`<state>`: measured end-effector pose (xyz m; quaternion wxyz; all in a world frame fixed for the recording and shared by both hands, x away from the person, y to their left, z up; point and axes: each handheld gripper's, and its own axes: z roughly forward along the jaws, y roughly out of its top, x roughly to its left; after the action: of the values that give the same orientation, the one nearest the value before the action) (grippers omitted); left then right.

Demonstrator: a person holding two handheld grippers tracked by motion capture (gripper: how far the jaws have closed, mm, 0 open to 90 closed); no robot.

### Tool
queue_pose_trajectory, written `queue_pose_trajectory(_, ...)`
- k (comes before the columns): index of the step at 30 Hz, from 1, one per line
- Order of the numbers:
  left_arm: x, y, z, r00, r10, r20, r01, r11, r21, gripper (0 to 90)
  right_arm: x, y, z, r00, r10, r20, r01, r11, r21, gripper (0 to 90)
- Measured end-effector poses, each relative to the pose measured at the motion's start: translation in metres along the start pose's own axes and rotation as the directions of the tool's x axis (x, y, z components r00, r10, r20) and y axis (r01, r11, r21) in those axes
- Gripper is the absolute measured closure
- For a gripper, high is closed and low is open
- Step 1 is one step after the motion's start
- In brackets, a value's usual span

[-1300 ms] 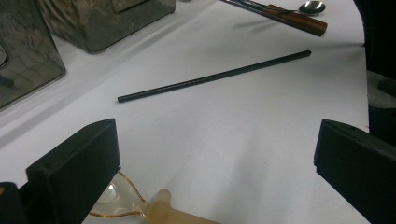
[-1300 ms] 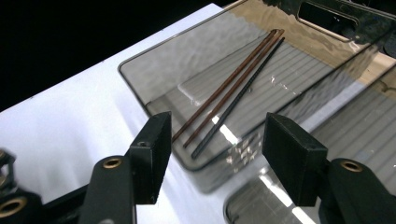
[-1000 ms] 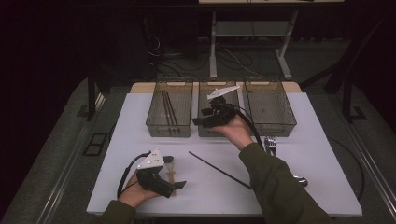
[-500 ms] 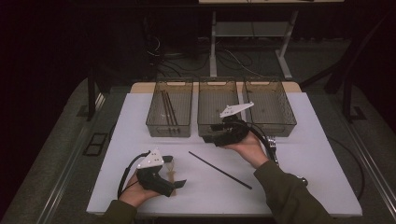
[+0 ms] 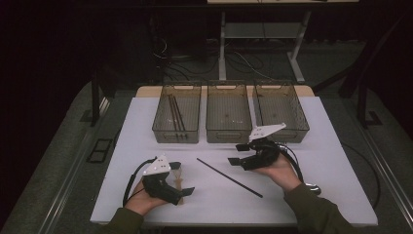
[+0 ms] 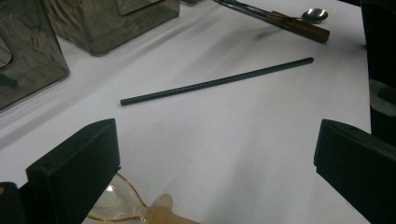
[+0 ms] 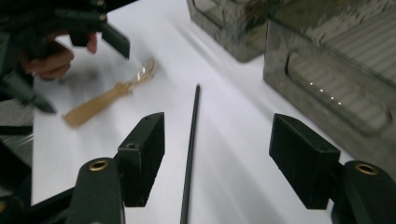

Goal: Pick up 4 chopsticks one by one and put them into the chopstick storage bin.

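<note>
Chopstick [image 5: 229,171], a single thin black stick, lies flat and diagonal on the white surface [image 5: 321,180], near the three bins and between the two tools. It is judged light, stiff and smooth, so it could roll or slip from flat pads; a hold near the middle, across its width, would be steadiest.

Going left to right: the left tool [image 5: 184,186] rests low with jaws spread wide and empty, over a pale amber spoon [image 6: 140,214] that is cut off at the picture's edge. The left bin [image 5: 160,127] already holds similar sticks. The right tool [image 7: 215,158] has just been opening its jaws, with the chopstick between them untouched. Past it, utensils [image 6: 299,25] by the right edge are partly hidden.
</note>
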<state>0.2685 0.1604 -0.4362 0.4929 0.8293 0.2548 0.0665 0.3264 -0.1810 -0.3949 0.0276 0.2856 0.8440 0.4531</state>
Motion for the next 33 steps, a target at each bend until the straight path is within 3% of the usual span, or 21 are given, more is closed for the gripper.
queue_pose_trajectory(6,-0.003,0.000,-0.004,1.0000,0.003,-0.002,-0.003,0.9999,-0.010,0.0,0.003,-0.020,-0.019,0.9999,-0.011,0.009,0.011,1.000,0.005,35.2)
queue_pose_trajectory(11,-0.002,0.000,-0.005,0.9999,-0.007,-0.009,0.007,0.9999,-0.011,0.0,0.005,-0.039,-0.033,0.9998,0.010,0.016,-0.010,1.000,0.002,35.8)
queue_pose_trajectory(18,-0.002,-0.001,-0.006,0.9999,-0.005,-0.014,0.005,1.0000,-0.008,0.0,0.009,-0.062,-0.044,0.9994,0.026,0.022,-0.027,0.999,0.042,43.4)
queue_pose_trajectory(26,-0.004,-0.001,-0.004,0.9999,0.001,-0.010,-0.001,1.0000,0.002,0.0,0.020,-0.081,-0.044,0.9996,0.012,0.027,-0.015,0.994,0.112,57.9)
queue_pose_trajectory(33,-0.004,-0.001,-0.004,1.0000,0.004,-0.004,-0.004,1.0000,0.002,0.0,0.024,-0.085,-0.035,0.9998,-0.015,0.016,0.012,0.985,0.170,69.3)
